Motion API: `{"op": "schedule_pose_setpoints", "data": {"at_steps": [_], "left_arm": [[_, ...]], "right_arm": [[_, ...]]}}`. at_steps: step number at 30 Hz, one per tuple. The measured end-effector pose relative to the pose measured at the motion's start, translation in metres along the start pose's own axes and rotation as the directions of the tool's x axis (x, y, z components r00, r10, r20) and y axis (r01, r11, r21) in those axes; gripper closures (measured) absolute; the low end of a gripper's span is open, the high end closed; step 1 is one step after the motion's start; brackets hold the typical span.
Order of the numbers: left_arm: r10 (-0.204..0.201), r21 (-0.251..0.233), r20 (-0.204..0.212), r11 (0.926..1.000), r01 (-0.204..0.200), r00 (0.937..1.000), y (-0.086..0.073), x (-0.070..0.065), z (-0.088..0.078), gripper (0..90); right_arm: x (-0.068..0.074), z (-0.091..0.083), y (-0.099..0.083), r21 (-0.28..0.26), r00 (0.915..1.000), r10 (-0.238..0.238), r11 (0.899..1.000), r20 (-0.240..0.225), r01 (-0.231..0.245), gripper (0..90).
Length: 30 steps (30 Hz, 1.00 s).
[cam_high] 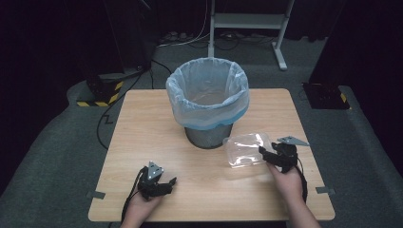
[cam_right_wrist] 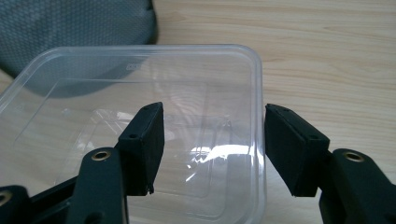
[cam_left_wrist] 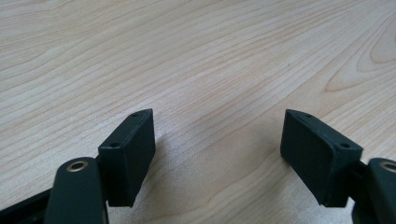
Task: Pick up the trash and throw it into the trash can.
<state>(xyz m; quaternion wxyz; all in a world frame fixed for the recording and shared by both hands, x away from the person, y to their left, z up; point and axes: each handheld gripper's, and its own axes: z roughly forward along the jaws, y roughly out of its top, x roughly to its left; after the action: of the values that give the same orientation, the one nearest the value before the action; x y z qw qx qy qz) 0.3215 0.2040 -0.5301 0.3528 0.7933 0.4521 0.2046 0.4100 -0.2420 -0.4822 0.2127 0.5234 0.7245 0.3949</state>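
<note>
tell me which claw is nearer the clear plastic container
Right. The right claw straddles the clear plastic container's wall, jaws apart; the left claw rests on the table well off to its left.

Counter: pale wood-grain, smooth, matt
Container: clear plastic, glossy, glare streaks
Bin: dark metal mesh; liner thin translucent blue plastic, crinkled
Right hand-held gripper: pads matt black, smooth

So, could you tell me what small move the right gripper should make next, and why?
Probably close the right gripper on the container wall. One jaw sits inside the clear container, the other outside its rim, with a gap on both sides, so nothing is gripped yet. The lined bin stands just beyond.
</note>
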Motion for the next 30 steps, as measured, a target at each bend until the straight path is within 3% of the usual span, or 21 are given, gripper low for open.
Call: {"op": "schedule_pose_setpoints", "data": {"at_steps": [1, 2, 10, 18, 21, 23, 24, 25, 28, 30], "left_arm": [[0.0, 0.0, 0.0, 1.0, 0.0, 1.0, 0.0, 0.0, 0.0, 26.3], [0.001, 0.0, 0.0, 1.0, -0.001, 1.0, 0.0, 0.0, 0.0, 26.3], [-0.001, -0.002, 0.002, 1.0, 0.001, 1.0, 0.0, 0.0, 0.0, 27.5], [0.002, -0.025, -0.012, 0.9997, -0.003, 0.9999, -0.001, -0.002, -0.002, 35.4], [0.02, -0.042, -0.03, 0.9989, -0.021, 0.9994, -0.001, -0.003, -0.006, 39.9], [0.012, -0.048, -0.026, 0.9988, -0.013, 0.9996, 0.0, -0.003, -0.007, 41.7], [-0.014, -0.054, -0.007, 0.9984, 0.014, 0.9999, 0.002, -0.004, -0.009, 44.7], [-0.042, -0.101, 0.036, 0.9939, 0.046, 0.9985, 0.005, -0.009, -0.015, 47.7], [0.003, -0.128, 0.033, 0.9918, 0.001, 0.9994, 0.015, -0.025, -0.022, 57.0], [0.031, -0.126, 0.04, 0.9916, -0.026, 0.9987, 0.02, -0.038, -0.022, 63.6]], "right_arm": [[0.0, 0.0, 0.0, 0.0, 1.0, 0.0, 1.0, 0.0, 0.0, 39.2], [0.014, -0.001, -0.004, -0.008, 0.9999, -0.006, 1.0, -0.009, 0.006, 39.2], [0.064, -0.002, -0.016, -0.031, 0.9977, -0.053, 0.998, -0.041, 0.052, 39.2], [0.107, 0.004, -0.019, -0.045, 0.9903, -0.108, 0.994, -0.088, 0.104, 38.6], [0.113, 0.005, -0.018, -0.047, 0.988, -0.127, 0.991, -0.089, 0.123, 38.6], [0.114, 0.005, -0.017, -0.044, 0.9879, -0.13, 0.991, -0.085, 0.127, 38.6], [0.113, 0.002, -0.014, -0.049, 0.9868, -0.138, 0.99, -0.084, 0.134, 38.7], [0.113, 0.0, -0.013, -0.056, 0.9868, -0.139, 0.989, -0.083, 0.134, 38.7], [0.106, -0.01, -0.008, -0.096, 0.9869, -0.148, 0.985, -0.064, 0.141, 42.6], [0.097, -0.016, -0.006, -0.119, 0.9881, -0.148, 0.983, -0.042, 0.142, 50.6]]}}
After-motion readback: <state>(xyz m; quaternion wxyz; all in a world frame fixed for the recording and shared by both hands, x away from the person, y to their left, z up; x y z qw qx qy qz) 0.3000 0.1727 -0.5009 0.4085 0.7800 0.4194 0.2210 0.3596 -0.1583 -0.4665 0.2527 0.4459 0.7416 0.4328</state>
